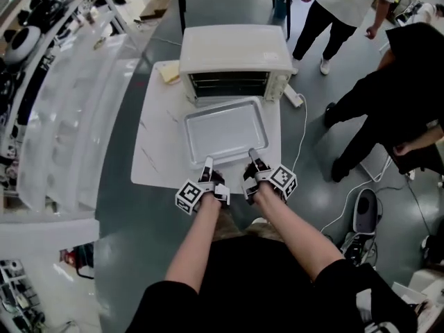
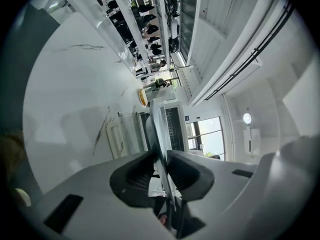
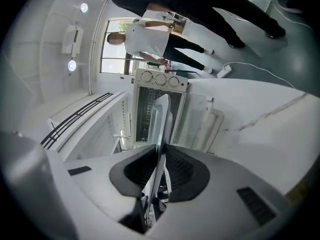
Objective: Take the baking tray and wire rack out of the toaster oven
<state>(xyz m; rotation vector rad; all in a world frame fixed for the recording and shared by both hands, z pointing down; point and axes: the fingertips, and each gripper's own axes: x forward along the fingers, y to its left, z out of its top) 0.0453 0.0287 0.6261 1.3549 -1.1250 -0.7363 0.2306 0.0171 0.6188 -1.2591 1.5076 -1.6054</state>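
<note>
Here the baking tray is gripped by its near rim, clenched in the left gripper and the right gripper.

The tray is stretched ahead of both grippers, with the toaster oven beyond its far edge. It is judged best that the tray is kept level and drawn back evenly, so the thin rim is not twisted. In the gripper views only the rim, edge-on between the pads, is shown. The whole tray is given only by the head view, and the wire rack is seen still inside the oven.
</note>
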